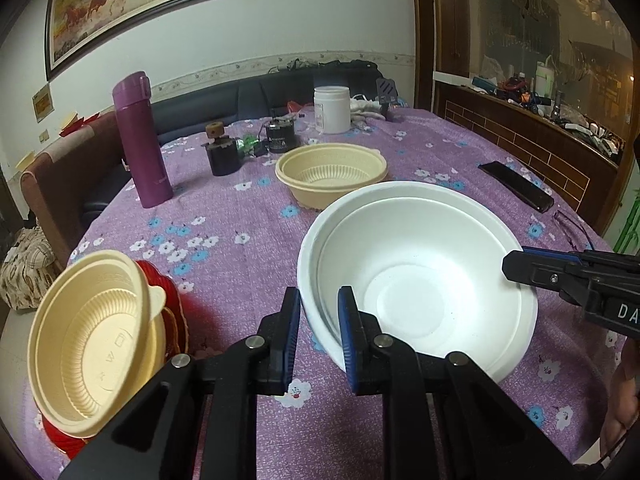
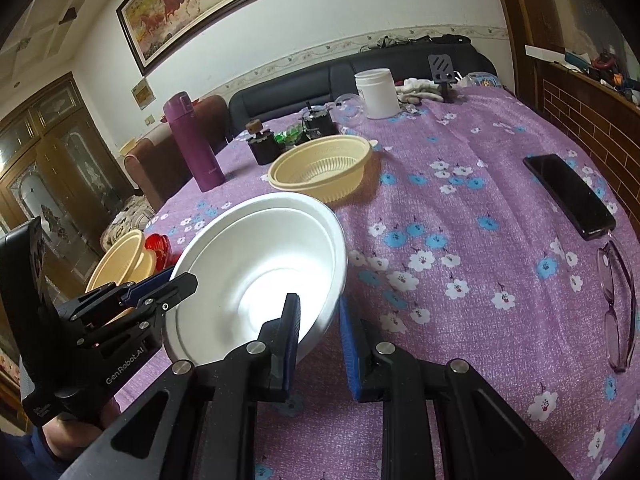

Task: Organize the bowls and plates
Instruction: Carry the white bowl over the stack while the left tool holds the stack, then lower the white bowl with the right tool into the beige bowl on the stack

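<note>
White bowl point(image 1: 420, 280), two nested by the look of the double rim, sits mid-table on the purple floral cloth point(image 1: 240, 264). Left wrist view: left gripper point(image 1: 319, 320) is narrowed on the bowl's near-left rim, one blue pad outside the wall, one inside, rim between them; looks clamped. Right gripper point(image 1: 520, 266) comes in from the right edge, jaws nearly together on the bowl's right rim. Beige bowl point(image 1: 332, 174) stands just behind the white one, upright, apart from it. Second beige bowl point(image 1: 96, 340) is at the near-left table edge, tilted, resting on a red plate point(image 1: 176, 300). Purple flask point(image 1: 140, 140) upright far left, white jar point(image 1: 331, 109) at the back, phone point(image 1: 516, 186) flat on the right. Right wrist view: right gripper point(image 2: 319, 332) straddles the white bowl's point(image 2: 260, 280) near-right rim, left pad inside, right pad outside, narrow gap, rim pinched. Bowl looks tipped, right side raised; can't tell if it's clear of the cloth. Left gripper point(image 2: 176, 280) holds the opposite rim, jaws nearly closed. Beige bowl point(image 2: 320, 168) behind, tilted beige bowl point(image 2: 120, 260) and red plate point(image 2: 158, 246) far left. Glasses point(image 2: 618, 304) lie on the right, near the phone point(image 2: 568, 196).
</note>
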`<state>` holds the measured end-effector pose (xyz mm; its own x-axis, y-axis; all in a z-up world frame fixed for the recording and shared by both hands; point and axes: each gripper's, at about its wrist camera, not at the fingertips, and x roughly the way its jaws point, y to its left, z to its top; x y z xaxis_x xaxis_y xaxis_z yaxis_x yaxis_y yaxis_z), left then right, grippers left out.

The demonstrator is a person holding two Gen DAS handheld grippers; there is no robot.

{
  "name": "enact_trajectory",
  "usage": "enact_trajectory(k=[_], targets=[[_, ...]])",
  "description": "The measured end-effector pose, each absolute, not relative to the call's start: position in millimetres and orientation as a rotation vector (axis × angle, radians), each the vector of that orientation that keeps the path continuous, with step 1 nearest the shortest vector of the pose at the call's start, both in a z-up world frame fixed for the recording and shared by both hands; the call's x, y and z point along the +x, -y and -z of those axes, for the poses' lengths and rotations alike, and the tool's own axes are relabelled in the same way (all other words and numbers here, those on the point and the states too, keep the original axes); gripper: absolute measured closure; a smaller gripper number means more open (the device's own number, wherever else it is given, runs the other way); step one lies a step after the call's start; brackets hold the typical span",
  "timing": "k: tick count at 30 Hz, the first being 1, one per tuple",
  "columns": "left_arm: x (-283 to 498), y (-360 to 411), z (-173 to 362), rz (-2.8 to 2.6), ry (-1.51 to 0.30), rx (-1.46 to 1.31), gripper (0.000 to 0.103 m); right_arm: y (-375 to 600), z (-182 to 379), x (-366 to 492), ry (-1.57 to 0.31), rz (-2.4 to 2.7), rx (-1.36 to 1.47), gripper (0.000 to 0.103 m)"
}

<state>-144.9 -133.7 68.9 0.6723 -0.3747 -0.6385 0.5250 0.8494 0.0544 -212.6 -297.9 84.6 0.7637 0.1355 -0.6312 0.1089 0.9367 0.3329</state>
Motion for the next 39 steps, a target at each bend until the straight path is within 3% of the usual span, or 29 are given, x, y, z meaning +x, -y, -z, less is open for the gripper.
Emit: enact_trajectory(k=[22,39], targets=[[-144,96,-112,0.451,-0.581,0.181,0.084,274,-124,-199,-0.657,-0.112,0.338,0.081],[-127,22,-129,0.28,-0.538,0.098,0.081,194,-157,-155,-0.648,-0.218,0.181,0.081]])
